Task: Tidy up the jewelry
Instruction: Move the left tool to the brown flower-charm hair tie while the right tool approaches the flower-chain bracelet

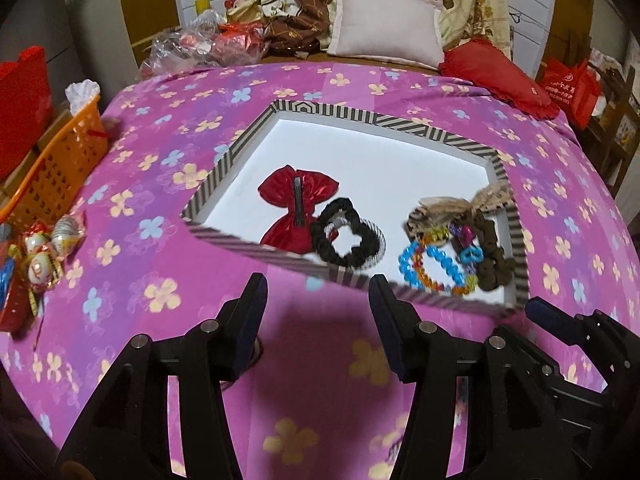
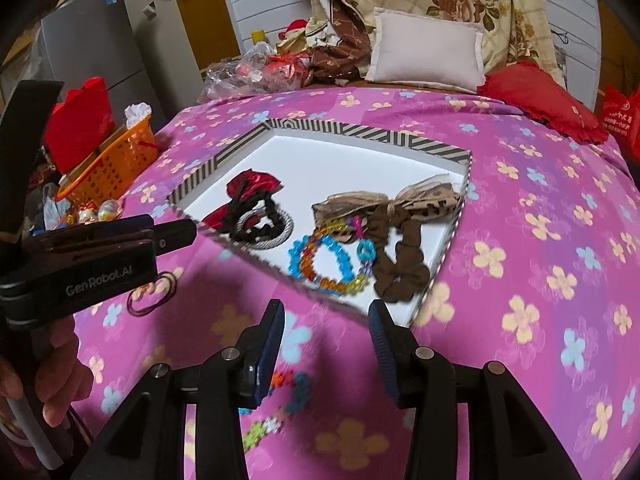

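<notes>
A striped box (image 1: 224,160) (image 2: 360,130) with a white floor lies on the pink flowered bedspread. In it lie a red bow clip (image 1: 296,200) (image 2: 256,184), a black scrunchie (image 1: 344,238) (image 2: 248,222), a colourful bead bracelet (image 1: 436,264) (image 2: 324,260), a leopard-print bow (image 1: 444,206) (image 2: 404,200) and a brown scrunchie (image 1: 496,264) (image 2: 400,276). My left gripper (image 1: 318,300) is open and empty, just short of the box's near edge. My right gripper (image 2: 326,328) is open and empty, near the box's near corner. A bead string (image 2: 276,404) lies under it. Thin hair ties (image 2: 154,294) lie on the bedspread below the left gripper.
An orange basket (image 1: 60,160) (image 2: 116,160) stands at the left edge of the bed, with wrapped candies (image 1: 40,256) beside it. A white pillow (image 1: 384,28), a red cushion (image 1: 500,76) and plastic bags (image 1: 188,44) lie at the back.
</notes>
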Available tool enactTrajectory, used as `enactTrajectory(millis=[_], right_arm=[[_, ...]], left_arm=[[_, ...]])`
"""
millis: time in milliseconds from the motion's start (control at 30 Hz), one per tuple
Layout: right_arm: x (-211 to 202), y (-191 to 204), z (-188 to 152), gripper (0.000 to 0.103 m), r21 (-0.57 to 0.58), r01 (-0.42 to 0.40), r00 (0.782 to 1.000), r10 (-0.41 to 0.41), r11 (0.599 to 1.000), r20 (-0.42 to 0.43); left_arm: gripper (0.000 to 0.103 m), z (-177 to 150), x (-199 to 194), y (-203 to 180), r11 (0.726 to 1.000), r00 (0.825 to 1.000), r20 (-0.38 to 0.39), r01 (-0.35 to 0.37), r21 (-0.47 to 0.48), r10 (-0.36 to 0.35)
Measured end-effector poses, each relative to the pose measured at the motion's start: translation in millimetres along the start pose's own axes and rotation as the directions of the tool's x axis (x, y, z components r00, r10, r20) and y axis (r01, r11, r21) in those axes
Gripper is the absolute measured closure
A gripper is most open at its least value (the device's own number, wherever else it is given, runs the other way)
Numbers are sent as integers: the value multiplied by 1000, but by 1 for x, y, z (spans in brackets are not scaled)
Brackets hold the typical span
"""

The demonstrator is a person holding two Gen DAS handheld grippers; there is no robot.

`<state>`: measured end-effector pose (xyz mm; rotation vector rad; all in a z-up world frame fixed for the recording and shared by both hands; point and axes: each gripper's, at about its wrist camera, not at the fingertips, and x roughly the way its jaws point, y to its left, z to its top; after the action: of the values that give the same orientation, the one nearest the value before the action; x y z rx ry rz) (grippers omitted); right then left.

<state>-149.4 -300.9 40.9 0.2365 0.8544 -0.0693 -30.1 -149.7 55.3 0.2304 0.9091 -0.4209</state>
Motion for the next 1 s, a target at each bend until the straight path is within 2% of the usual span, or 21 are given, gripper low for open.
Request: enactTrajectory(millis=[133, 333, 567, 1000], right_arm=[[-10, 9, -10, 61, -13, -4, 1000, 4, 1000, 2], [-24, 19, -25, 54, -14, -9, 1000, 9, 1000, 2], [-38, 31, -41, 53, -27, -15, 1000, 14, 1000, -5], [-48, 51, -66, 52, -51, -26, 999, 25, 998, -29]], left_arm=[[51, -13, -14, 0, 1000, 1000, 15, -12, 4, 12], [50, -34, -29, 2, 1000, 1000, 17, -12, -1, 12], [50, -62, -45, 4, 1000, 999, 20, -25, 8, 25], [50, -95, -57, 19, 999, 1000, -10, -12, -36, 11]])
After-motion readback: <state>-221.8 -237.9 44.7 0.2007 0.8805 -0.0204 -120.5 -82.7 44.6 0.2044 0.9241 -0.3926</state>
